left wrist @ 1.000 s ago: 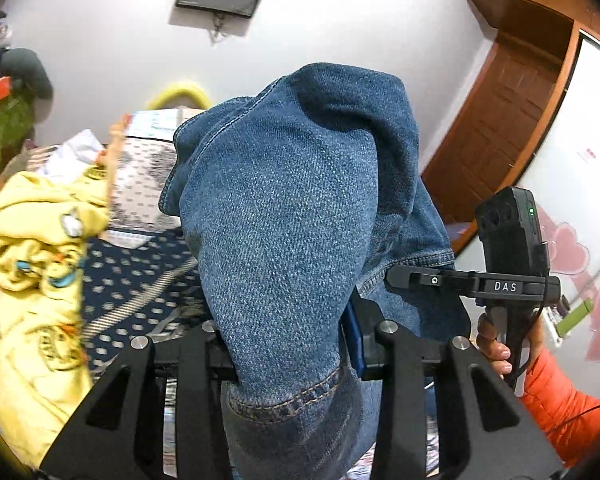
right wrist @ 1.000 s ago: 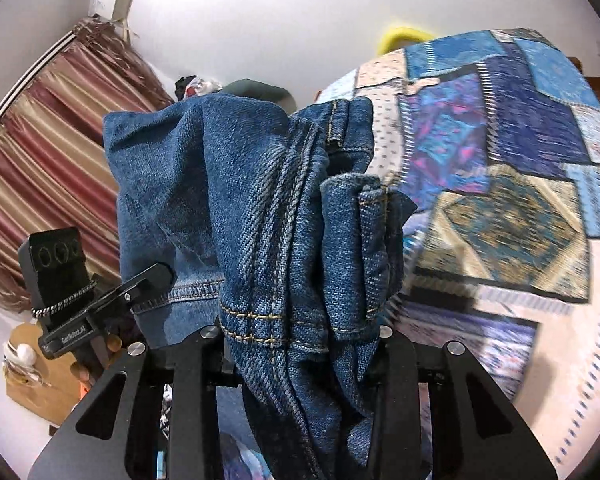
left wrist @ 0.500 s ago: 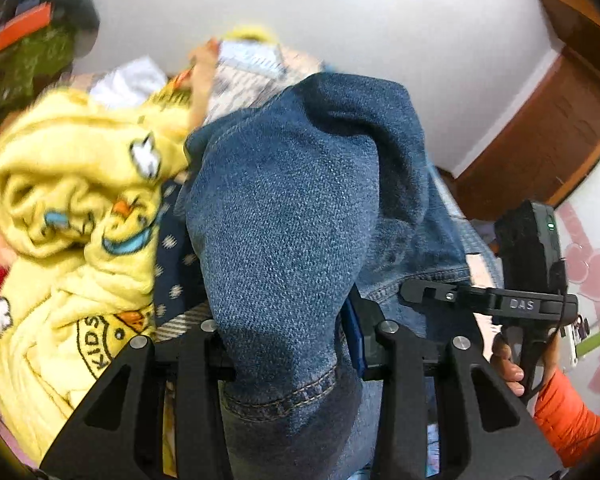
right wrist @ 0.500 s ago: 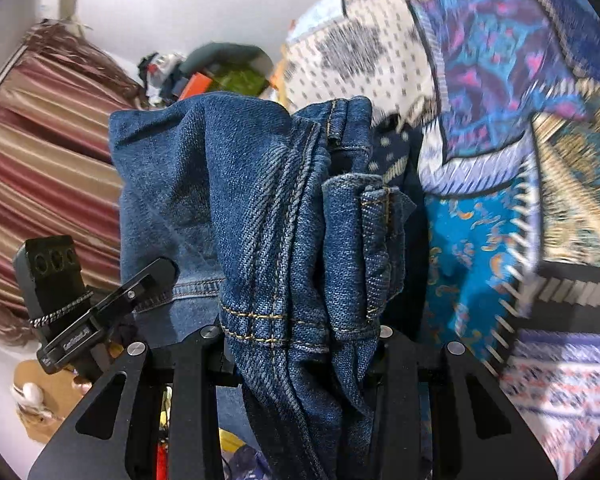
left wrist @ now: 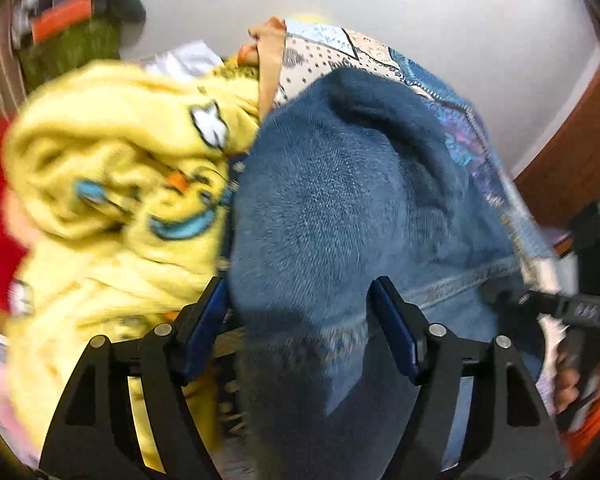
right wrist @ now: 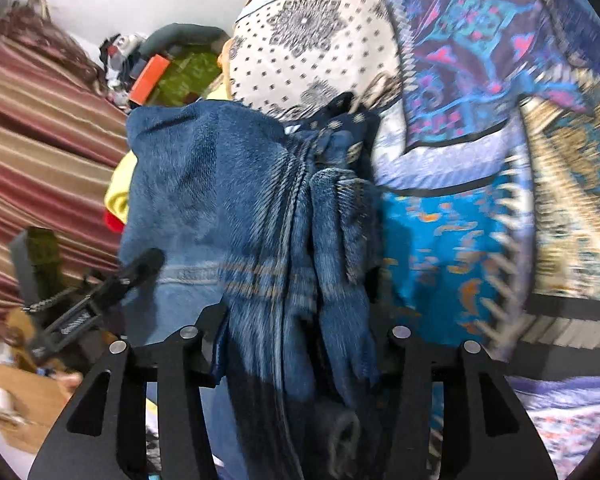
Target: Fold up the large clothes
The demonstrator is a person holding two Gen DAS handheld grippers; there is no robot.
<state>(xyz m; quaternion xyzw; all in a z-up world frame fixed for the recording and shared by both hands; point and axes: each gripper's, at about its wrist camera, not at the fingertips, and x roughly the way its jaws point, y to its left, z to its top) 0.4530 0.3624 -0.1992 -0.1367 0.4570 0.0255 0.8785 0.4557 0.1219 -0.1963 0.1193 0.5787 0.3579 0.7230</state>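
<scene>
Your left gripper (left wrist: 300,304) and right gripper (right wrist: 296,320) both stood spread apart around the jeans (left wrist: 340,208), a yellow blanket (left wrist: 112,184) just beside, a patchwork bedspread (right wrist: 480,80) beyond.

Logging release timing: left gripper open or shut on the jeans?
Open. The left gripper has its blue pads spread wide either side of the jeans, with gaps showing; denim passes between unclamped.

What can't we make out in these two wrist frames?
- Left wrist: motion blur smears the jeans and yellow blanket; whether the left gripper still pinches denim is unclear.
- Right wrist: the jeans fill the right gripper, hiding its pads; grip unreadable.
- Both views: the jeans' lower part is cut off, fold state unknown.
</scene>
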